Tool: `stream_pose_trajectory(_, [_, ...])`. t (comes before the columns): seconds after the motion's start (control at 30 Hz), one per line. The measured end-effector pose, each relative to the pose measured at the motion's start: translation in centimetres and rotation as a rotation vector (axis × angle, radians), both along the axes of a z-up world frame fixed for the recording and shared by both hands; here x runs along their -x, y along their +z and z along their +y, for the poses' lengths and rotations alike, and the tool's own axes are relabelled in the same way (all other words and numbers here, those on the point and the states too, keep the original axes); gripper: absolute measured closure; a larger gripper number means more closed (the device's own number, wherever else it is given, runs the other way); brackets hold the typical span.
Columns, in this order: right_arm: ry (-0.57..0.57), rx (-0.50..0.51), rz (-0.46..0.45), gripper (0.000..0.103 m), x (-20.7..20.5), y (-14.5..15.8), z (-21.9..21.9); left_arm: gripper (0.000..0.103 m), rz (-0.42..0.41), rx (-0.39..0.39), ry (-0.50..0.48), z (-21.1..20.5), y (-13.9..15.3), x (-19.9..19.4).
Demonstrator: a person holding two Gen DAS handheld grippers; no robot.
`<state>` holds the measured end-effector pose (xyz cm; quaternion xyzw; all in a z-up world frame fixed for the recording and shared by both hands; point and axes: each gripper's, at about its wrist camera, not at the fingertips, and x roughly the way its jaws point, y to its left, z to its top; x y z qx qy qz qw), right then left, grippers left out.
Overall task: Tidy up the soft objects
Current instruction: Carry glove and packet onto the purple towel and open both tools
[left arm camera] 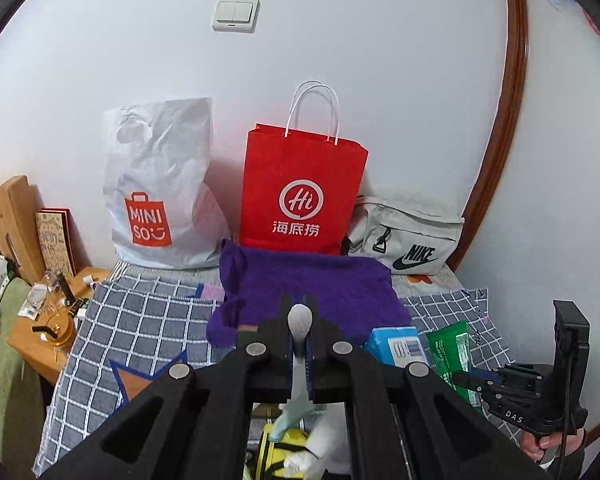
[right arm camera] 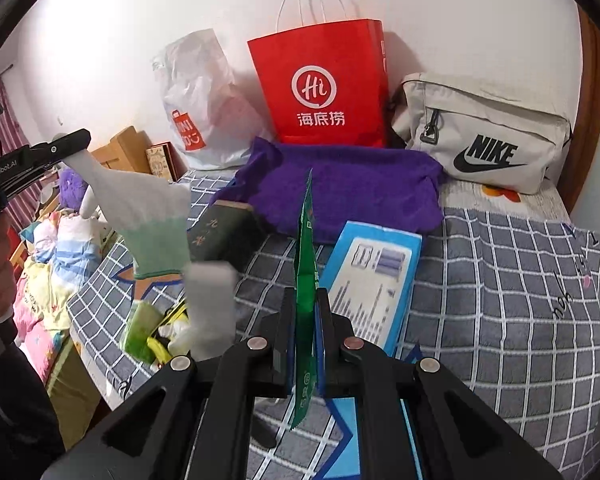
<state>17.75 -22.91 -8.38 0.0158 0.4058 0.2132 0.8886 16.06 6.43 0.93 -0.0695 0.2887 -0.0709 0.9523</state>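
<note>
Between the left tool's closed tips, a white-and-green sock.

Fuzzy purple towel on checked woven cloth; glossy green plastic packet; matt red paper bag

Both wrist views face wall, share red bag.

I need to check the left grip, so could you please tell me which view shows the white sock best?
The right wrist view: the white sock hangs full-length. The left wrist view shows only its pinched end.
</note>
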Motion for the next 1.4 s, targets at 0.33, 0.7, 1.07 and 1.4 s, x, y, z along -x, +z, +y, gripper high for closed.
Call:
stream_pose_trajectory(0.33, [-0.025, 0.015, -0.004, 0.095, -4.4, 0.7, 0.1, 0.098, 0.012, -0.013, 0.004, 0.0, 0.4, -3.9])
stream_pose_trajectory(0.7, [-0.043, 0.009, -0.004, 0.095, -9.9, 0.5, -0.2, 0.098, 0.042, -0.026, 0.015, -0.1, -0.4, -9.0])
stream_pose_trajectory(1.07, [-0.044, 0.018, 0.006, 0.095, -15.5, -0.5, -0.5, 0.098, 0.064, -0.050, -0.013, -1.6, -1.2, -14.6])
stream_pose_trajectory(1.4, [-0.045, 0.021, 0.038, 0.095, -20.0, -2.3, -0.9, 0.098, 0.087, -0.060, -0.065, -3.6, -2.4, -20.2])
